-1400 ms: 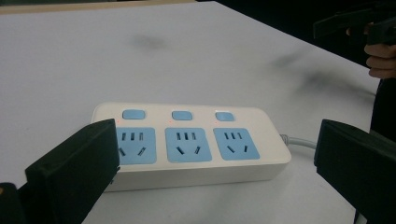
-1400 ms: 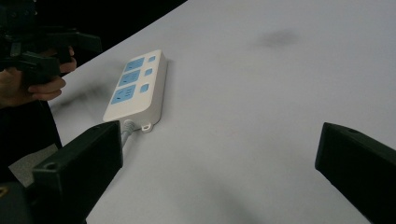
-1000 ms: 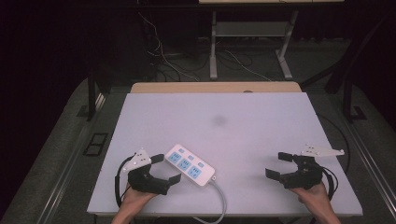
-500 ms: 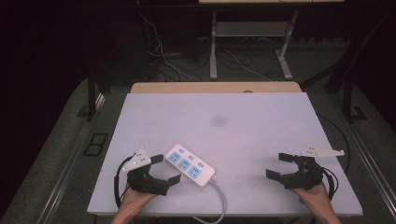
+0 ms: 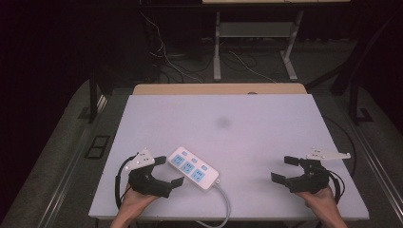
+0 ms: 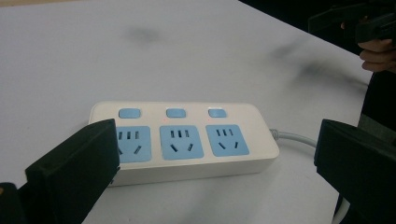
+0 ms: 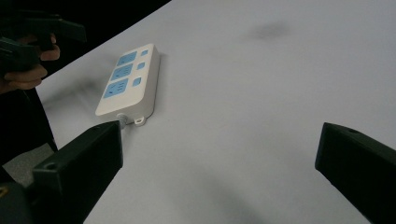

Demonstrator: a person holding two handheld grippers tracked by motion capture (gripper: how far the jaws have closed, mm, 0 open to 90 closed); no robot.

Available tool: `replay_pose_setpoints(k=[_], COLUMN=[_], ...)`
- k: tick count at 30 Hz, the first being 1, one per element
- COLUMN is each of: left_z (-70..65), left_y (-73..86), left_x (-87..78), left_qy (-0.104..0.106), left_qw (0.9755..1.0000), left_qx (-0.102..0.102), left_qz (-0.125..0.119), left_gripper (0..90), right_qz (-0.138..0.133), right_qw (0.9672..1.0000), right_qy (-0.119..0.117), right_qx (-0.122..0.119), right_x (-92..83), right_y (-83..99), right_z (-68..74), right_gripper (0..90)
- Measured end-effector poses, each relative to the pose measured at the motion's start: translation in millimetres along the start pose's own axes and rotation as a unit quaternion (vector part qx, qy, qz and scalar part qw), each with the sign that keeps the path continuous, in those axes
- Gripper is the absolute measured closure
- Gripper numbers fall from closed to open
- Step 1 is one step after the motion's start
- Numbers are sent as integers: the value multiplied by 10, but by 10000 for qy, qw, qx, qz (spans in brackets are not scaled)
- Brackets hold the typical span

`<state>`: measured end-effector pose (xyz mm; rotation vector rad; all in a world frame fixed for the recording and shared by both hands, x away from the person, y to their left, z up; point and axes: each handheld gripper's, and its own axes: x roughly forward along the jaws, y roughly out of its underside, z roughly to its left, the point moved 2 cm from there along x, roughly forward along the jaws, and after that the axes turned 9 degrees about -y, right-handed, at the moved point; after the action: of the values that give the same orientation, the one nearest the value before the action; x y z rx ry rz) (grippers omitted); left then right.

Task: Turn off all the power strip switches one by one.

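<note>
The power strip's cord [image 5: 223,202] runs off the near edge of the table [image 5: 266,123], its plug end out of sight, and the room beyond is too dark to read. The power strip [image 5: 194,168] is white with three blue sockets and three blue switches, lying flat near the front left, angled. The left tongs [image 5: 167,172] gape open just beside its end, hand low on the table; the right tongs [image 5: 285,168] stand open too, well apart at the right.

White power strip [image 5: 194,168] with three blue sockets and three blue switches, lying flat and face up, askew near the table's front-left, cord trailing off.
</note>
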<state>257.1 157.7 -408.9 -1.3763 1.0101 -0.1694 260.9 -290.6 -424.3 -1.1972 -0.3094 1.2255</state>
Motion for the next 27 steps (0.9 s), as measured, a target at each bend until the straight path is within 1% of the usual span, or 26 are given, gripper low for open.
replay_pose_setpoints(k=[2, 9, 10, 17, 19, 27], left_z=[-1, 0, 3, -17, -29, -71], left_y=[-25, -72, -102, -210, -258, -351], left_x=[5, 21, 26, 54, 78, 174], left_qy=[1, 31, 41, 86, 111, 213], left_qw=[10000, 9997, 9996, 9993, 9990, 9982], left_qx=[49, 101, 139, 219, 260, 351], left_qz=[67, 202, 234, 305, 345, 446], left_gripper=[0, 0, 0, 0, 0, 0], right_qz=[7, 25, 24, 29, 31, 48], right_qw=[10000, 10000, 10000, 10000, 10000, 10000], right_qy=[1, 13, 11, 20, 18, 16], right_qx=[-4, -6, -7, -8, -9, -6], right_x=[0, -2, -2, -5, -5, -5], right_y=[1, 4, 4, 6, 6, 8], right_z=[1, -2, -2, 0, 2, 4], right_gripper=[7, 7, 7, 7, 7, 7])
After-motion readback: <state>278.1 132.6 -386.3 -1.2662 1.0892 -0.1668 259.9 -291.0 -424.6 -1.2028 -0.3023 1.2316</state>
